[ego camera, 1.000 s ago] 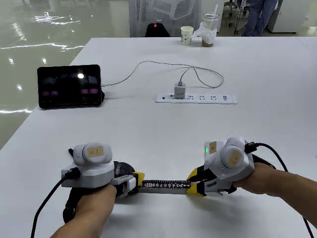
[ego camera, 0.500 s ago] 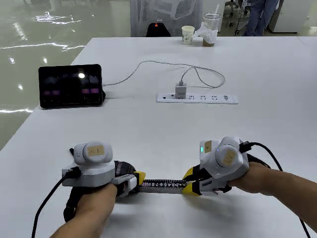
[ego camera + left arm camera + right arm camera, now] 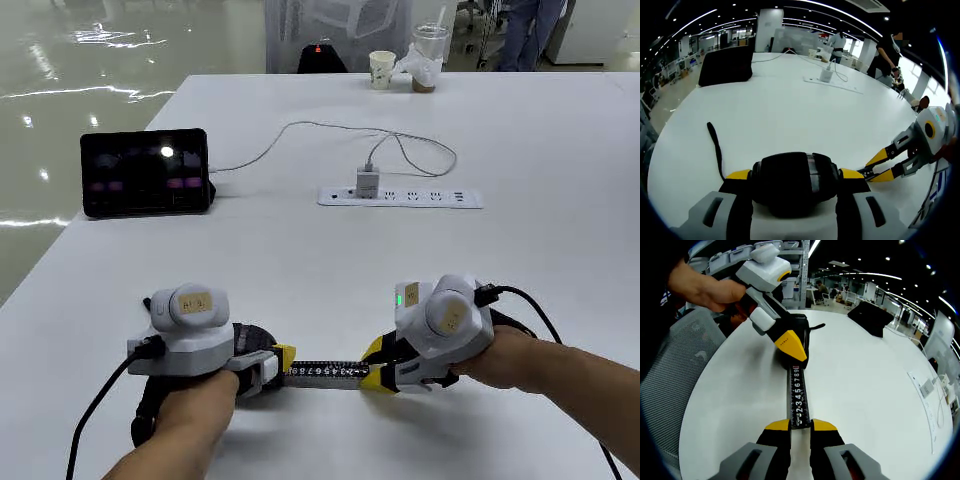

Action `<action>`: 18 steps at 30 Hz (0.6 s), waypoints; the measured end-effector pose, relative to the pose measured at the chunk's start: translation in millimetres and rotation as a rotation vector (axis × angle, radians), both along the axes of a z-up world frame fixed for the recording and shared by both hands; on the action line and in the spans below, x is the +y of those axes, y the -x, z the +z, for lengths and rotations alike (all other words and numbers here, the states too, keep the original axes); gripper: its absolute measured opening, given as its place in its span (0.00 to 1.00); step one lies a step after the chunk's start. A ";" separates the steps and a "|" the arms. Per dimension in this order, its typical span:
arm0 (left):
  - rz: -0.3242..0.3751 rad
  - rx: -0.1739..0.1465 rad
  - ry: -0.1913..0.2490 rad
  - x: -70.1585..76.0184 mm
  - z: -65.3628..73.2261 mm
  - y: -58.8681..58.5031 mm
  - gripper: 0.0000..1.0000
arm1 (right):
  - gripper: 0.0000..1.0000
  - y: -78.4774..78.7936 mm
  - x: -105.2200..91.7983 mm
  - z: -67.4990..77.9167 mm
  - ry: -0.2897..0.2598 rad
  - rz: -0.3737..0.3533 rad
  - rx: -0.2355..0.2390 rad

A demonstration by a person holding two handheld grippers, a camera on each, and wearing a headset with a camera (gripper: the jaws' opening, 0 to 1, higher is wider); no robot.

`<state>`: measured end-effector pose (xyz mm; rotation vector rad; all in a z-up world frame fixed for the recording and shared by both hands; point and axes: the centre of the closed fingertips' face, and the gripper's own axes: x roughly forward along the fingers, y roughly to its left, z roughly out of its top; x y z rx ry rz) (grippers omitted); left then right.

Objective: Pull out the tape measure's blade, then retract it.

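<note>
The black tape measure case (image 3: 792,180) (image 3: 801,335) sits on the white table, clamped between my left gripper's (image 3: 270,365) yellow-tipped jaws. Its black strap (image 3: 716,147) trails on the tabletop. A short length of black blade (image 3: 325,372) (image 3: 798,400) with white numbers runs flat from the case to my right gripper (image 3: 372,372) (image 3: 800,426), which is shut on the blade's end. In the left gripper view the right gripper (image 3: 880,167) shows at the right, pinching the blade tip. A hand holds each gripper.
A dark tablet (image 3: 145,172) stands at the table's left. A white power strip (image 3: 400,198) with a plugged charger and cable lies mid-table. Cups (image 3: 381,69) stand at the far edge. A mesh chair (image 3: 675,360) is beside the table.
My right gripper has moved left toward the case with the blade end in it, so the exposed blade is shorter. The left gripper and the case stayed put.
</note>
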<state>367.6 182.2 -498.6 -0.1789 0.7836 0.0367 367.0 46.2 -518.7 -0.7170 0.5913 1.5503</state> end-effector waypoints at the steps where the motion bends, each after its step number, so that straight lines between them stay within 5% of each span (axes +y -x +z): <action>1: 0.000 0.000 0.000 0.0 0.0 0.0 0.62 | 0.11 0.3 1.3 -0.2 -0.001 0.002 0.001; 18: 0.002 0.001 0.005 0.1 -0.7 0.2 0.62 | 0.11 3.2 16.3 -0.4 -0.010 0.013 0.002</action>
